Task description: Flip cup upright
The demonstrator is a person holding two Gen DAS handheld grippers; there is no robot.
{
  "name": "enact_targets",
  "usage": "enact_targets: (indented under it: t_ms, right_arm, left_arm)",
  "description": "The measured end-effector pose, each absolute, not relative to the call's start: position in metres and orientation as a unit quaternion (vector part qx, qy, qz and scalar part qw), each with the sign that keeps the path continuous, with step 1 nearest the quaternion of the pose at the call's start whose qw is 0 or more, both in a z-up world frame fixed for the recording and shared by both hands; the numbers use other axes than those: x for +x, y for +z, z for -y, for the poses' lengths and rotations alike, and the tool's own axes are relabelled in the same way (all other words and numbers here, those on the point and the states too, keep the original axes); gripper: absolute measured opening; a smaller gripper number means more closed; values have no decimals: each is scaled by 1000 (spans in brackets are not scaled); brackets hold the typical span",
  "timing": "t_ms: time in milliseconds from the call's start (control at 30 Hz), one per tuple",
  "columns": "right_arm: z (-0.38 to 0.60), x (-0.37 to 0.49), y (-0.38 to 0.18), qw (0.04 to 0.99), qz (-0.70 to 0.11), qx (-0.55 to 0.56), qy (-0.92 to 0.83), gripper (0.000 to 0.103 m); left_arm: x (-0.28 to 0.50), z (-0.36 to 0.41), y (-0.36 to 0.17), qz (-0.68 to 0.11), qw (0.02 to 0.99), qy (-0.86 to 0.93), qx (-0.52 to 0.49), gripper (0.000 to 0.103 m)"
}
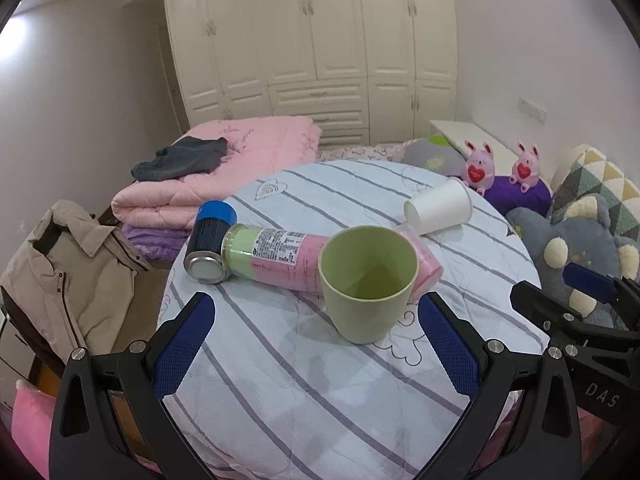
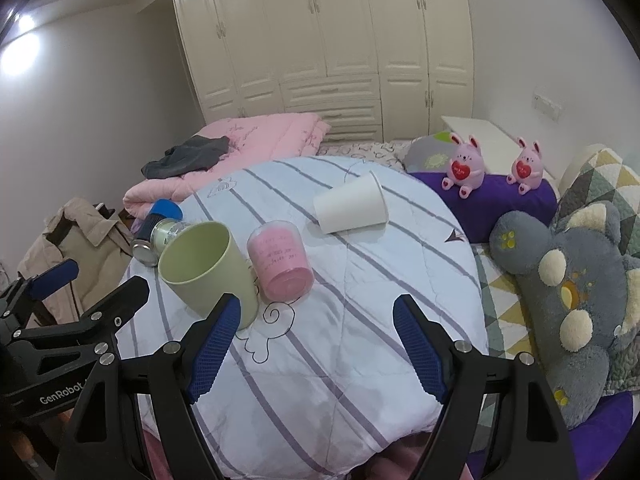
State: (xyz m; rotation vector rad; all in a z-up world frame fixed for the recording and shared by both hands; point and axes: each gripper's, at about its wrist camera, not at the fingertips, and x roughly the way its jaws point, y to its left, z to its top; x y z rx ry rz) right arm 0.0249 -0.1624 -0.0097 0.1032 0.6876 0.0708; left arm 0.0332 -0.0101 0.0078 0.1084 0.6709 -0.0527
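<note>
A light green cup (image 1: pixel 366 284) stands upright, mouth up, on the striped quilt (image 1: pixel 300 380); it also shows in the right wrist view (image 2: pixel 208 270). A white paper cup (image 1: pixel 439 205) lies on its side farther back, also in the right wrist view (image 2: pixel 352 205). My left gripper (image 1: pixel 316 320) is open and empty, just in front of the green cup. My right gripper (image 2: pixel 318 322) is open and empty, to the right of the green cup; its left finger (image 2: pixel 216 336) overlaps the cup's base in view.
A pink and green can (image 1: pixel 276 258) lies on its side behind the green cup, with a blue-capped dark can (image 1: pixel 210 242) beside it. A grey plush toy (image 2: pixel 568 292) and two pink bunnies (image 2: pixel 464 166) sit at right. A folded pink quilt (image 1: pixel 224 172) lies behind.
</note>
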Motion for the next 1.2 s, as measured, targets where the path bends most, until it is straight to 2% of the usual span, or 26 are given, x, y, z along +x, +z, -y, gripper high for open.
enact_targets:
  t_ms: [533,1200]
  right_arm:
    - [160,16,-3,952,-302,42,15,80]
    - [156,12,-1,957,-287,35,14,80]
  left_arm:
    - [29,9,13,-281,958,-39,43,103]
    - [31,9,14,-278,959,-33,47,103]
